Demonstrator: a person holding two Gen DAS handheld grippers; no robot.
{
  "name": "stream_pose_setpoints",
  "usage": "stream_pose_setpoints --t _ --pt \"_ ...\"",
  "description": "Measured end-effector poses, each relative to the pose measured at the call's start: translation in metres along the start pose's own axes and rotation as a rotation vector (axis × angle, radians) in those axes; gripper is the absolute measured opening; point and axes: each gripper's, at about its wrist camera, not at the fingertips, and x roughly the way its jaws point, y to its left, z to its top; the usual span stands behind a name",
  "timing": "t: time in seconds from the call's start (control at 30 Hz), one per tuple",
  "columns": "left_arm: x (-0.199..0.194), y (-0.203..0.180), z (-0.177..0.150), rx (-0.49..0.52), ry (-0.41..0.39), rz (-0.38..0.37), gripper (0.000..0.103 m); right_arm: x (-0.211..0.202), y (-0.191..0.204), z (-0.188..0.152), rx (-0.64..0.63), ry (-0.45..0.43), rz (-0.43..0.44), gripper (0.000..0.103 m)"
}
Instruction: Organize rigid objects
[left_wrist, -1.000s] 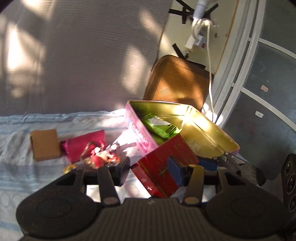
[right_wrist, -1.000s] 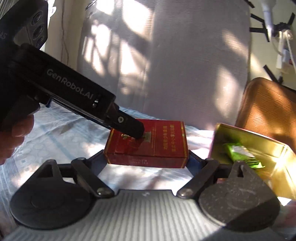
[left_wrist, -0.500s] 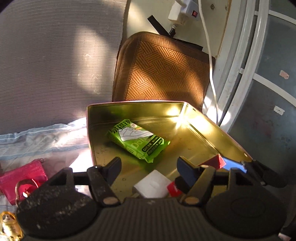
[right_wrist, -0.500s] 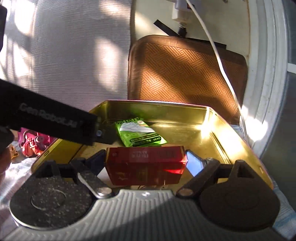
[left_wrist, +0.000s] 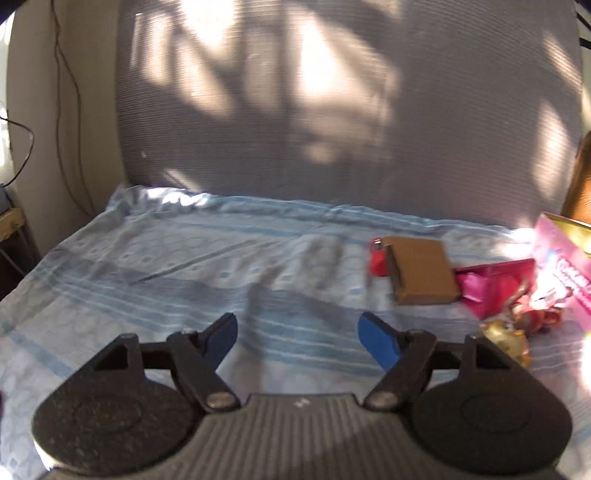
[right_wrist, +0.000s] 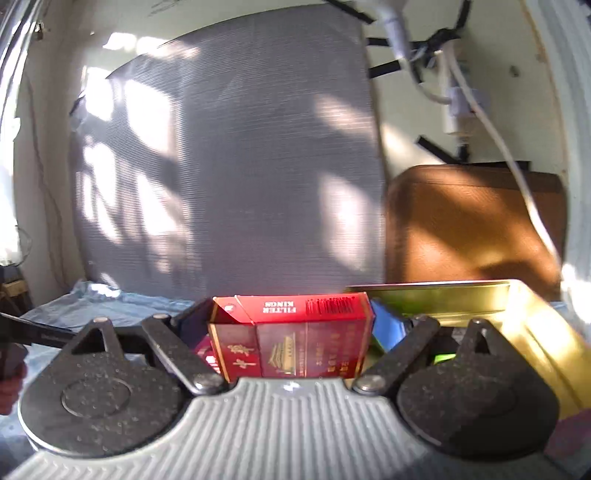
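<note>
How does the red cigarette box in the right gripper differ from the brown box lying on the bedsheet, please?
The red cigarette box is glossy, with gold print and a barcode; the brown box looks plain and matte. The red one is clamped in the right gripper, its flap ajar; the brown one lies free and closed on the bedsheet. Both are flat, rectangular packs.

A blue-striped pale cloth (left_wrist: 184, 266) bears a brown box (left_wrist: 423, 273) and magenta pouch (left_wrist: 495, 284); the pack (right_wrist: 295, 336) is red.
</note>
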Motion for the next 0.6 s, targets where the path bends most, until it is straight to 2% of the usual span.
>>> stream_pose_setpoints --t 0.07,0.13,0.2,0.3,0.43,0.53,0.6 --pt "0.009 0.021 -0.007 -0.013 0.003 0.056 0.074 0.039 0.026 0.006 0.003 0.065 0.078 0.091" --pt "0.017 0.037 -0.012 -0.049 0.011 0.073 0.074 0.082 0.052 0.012 0.018 0.134 0.125 0.091" --pt "0.019 0.052 -0.010 -0.136 0.025 0.021 0.073 0.128 0.075 0.017 0.032 0.234 0.167 0.091" --pt "0.015 0.068 -0.015 -0.222 -0.006 -0.029 0.074 0.182 0.103 0.013 -0.015 0.330 0.160 0.091" --pt "0.019 0.078 -0.016 -0.286 0.008 -0.090 0.074 0.206 0.105 0.003 -0.011 0.369 0.120 0.091" --pt "0.020 0.075 -0.014 -0.277 0.016 -0.100 0.074 0.207 0.100 -0.005 -0.010 0.394 0.101 0.091" --pt "0.018 0.070 -0.014 -0.263 0.014 -0.137 0.074 0.198 0.100 -0.008 -0.029 0.392 0.104 0.090"
